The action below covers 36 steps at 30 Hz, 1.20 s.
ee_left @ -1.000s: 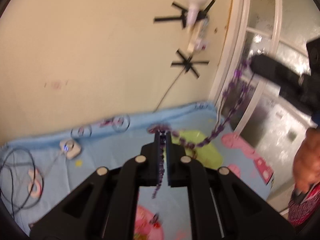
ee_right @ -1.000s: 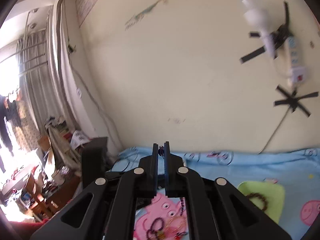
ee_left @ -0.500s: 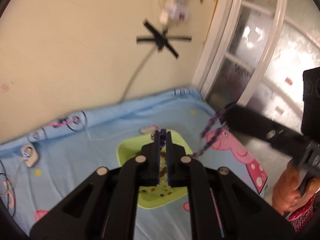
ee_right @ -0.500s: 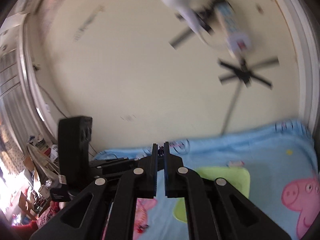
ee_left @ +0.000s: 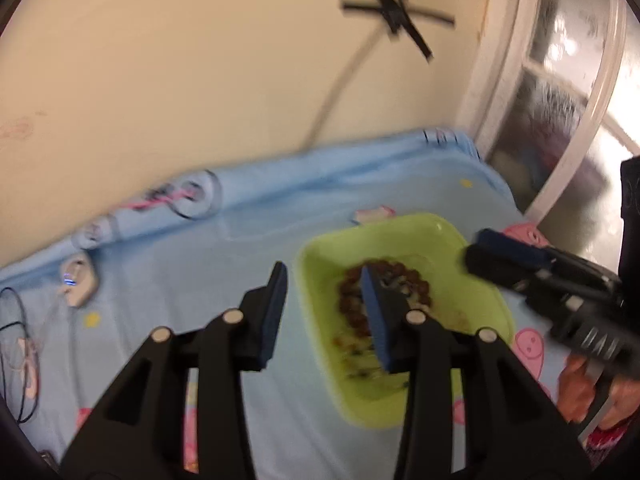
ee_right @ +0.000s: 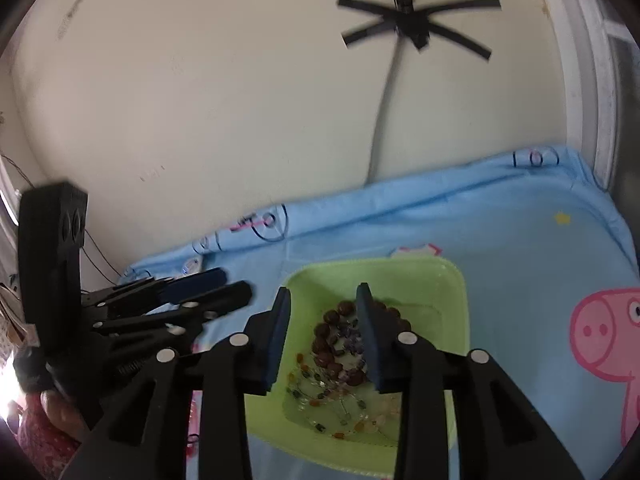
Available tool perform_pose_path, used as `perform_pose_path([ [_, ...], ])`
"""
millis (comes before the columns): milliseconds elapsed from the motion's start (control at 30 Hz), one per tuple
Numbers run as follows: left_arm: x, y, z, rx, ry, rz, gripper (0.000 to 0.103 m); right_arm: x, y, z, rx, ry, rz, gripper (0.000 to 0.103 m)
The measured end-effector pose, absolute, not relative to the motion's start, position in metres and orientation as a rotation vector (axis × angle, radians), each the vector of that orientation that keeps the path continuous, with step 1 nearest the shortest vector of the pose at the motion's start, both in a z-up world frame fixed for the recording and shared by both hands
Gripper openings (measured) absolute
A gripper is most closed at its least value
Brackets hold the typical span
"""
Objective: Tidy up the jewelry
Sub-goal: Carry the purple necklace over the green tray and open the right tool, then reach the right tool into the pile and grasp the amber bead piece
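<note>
Right claw [ee_right: 323, 300] gapes over green tray [ee_right: 456, 304] holding brown bead bracelet [ee_right: 332, 340].

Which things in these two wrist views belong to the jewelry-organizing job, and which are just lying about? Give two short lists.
Belonging to the job:
green tray
brown bead bracelet
small mixed beads and chains
left hand-held gripper, open
right hand-held gripper, open

Just lying about:
blue cartoon sheet
small white device
black cable
wall cord taped up

bracelet [ee_left: 384, 300] blurred — part hidden, tray [ee_right: 456, 292] cut off
</note>
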<state>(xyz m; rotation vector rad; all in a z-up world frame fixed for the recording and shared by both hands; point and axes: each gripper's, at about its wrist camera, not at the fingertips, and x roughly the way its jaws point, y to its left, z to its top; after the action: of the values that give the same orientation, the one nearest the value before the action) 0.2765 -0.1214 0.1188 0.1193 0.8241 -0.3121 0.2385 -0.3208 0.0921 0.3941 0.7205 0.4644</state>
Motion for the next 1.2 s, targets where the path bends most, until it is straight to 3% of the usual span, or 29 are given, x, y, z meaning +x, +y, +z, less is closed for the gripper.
perform_pose_path([
  [133,0.239,-0.062,0.160,0.069,0.707,-0.278,0.037,0.207,-0.320,0.134,0.373,0.597,0.491,0.010],
  [167,0.227,-0.047,0.168,0.065,0.680,-0.261,0.037,0.190,-0.316,0.149,0.348,0.542,0.512,0.015],
  [200,0.214,-0.032,0.175,0.064,0.652,-0.241,0.045,0.184,-0.312,0.158,0.340,0.517,0.522,0.022],
  [233,0.197,-0.015,0.181,0.063,0.616,-0.205,0.058,0.169,-0.307,0.168,0.334,0.474,0.547,0.043],
  [267,0.182,0.002,0.183,0.062,0.583,-0.172,0.063,0.161,-0.303,0.174,0.346,0.452,0.562,0.062],
  [433,0.118,0.066,0.163,-0.001,0.507,-0.091,0.066,0.151,-0.272,0.159,0.409,0.572,0.714,0.066],
  [500,0.103,0.083,0.142,-0.046,0.545,-0.073,0.066,0.153,-0.252,0.144,0.394,0.631,0.732,0.058],
  [567,0.098,0.096,0.119,-0.082,0.634,-0.096,0.066,0.154,-0.224,0.121,0.336,0.729,0.751,0.030],
  [667,0.083,0.112,0.090,-0.146,0.713,-0.109,0.066,0.150,-0.185,0.081,0.334,0.873,0.831,0.015],
  [900,0.072,0.094,0.055,-0.174,0.835,-0.255,0.060,0.117,-0.108,0.052,0.109,0.958,0.917,0.011],
  [967,0.074,0.080,0.048,-0.122,0.846,-0.259,0.043,0.115,-0.098,0.052,0.088,0.965,0.927,0.000],
  [1033,0.079,0.071,0.035,-0.077,0.900,-0.262,0.008,0.115,-0.089,0.046,0.056,0.984,0.935,0.000],
  [1200,0.067,0.078,0.022,-0.050,0.941,-0.246,0.003,0.102,-0.098,0.040,-0.026,0.974,0.889,0.000],
])
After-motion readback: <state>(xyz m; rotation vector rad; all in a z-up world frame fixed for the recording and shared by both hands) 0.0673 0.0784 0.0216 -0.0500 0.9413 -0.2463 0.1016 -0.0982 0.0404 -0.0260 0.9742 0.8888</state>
